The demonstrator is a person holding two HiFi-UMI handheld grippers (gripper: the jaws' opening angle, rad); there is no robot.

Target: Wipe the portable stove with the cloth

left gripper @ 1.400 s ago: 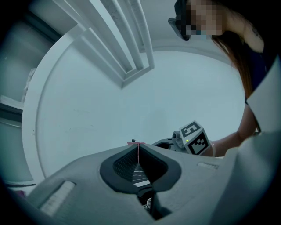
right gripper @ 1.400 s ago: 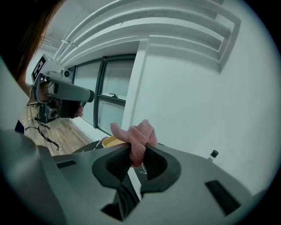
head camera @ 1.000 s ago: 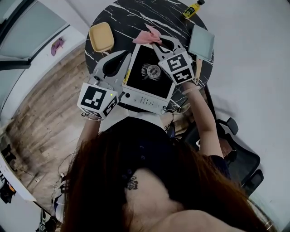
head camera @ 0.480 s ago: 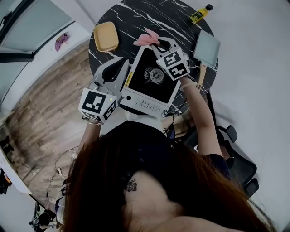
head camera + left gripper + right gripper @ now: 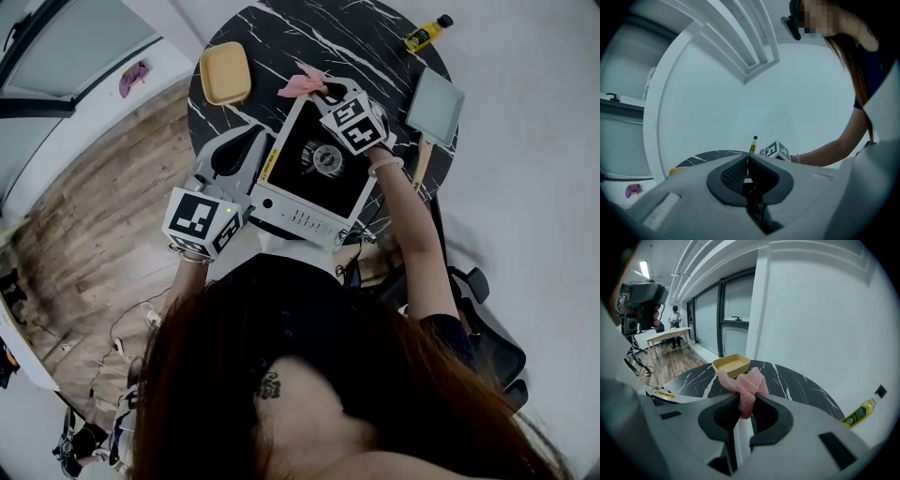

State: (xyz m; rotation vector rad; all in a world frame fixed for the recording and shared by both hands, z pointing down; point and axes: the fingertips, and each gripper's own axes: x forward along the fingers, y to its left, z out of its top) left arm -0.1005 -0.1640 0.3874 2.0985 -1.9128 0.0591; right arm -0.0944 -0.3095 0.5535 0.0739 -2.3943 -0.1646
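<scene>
The portable stove [image 5: 314,167], black-topped with a silver control strip, sits on the round black marble table [image 5: 281,33]. My right gripper [image 5: 321,94] is over the stove's far edge, shut on the pink cloth [image 5: 305,84], which bunches out past the jaws. In the right gripper view the cloth [image 5: 746,384] is pinched between the pads of that gripper [image 5: 745,401]. My left gripper [image 5: 251,136] lies along the stove's left side, apart from the cloth. In its own view the left gripper [image 5: 746,161] has its jaws together with nothing between them.
A yellow dish [image 5: 225,73] stands at the table's far left, beyond the cloth. A yellow bottle [image 5: 424,35] lies at the far right rim, near a grey square tray [image 5: 436,105]. An office chair [image 5: 483,323] stands to my right, and wood floor [image 5: 84,216] lies to my left.
My right gripper has moved away from me along the stove top toward its far edge, with the cloth in it. The left gripper has stayed beside the stove.
</scene>
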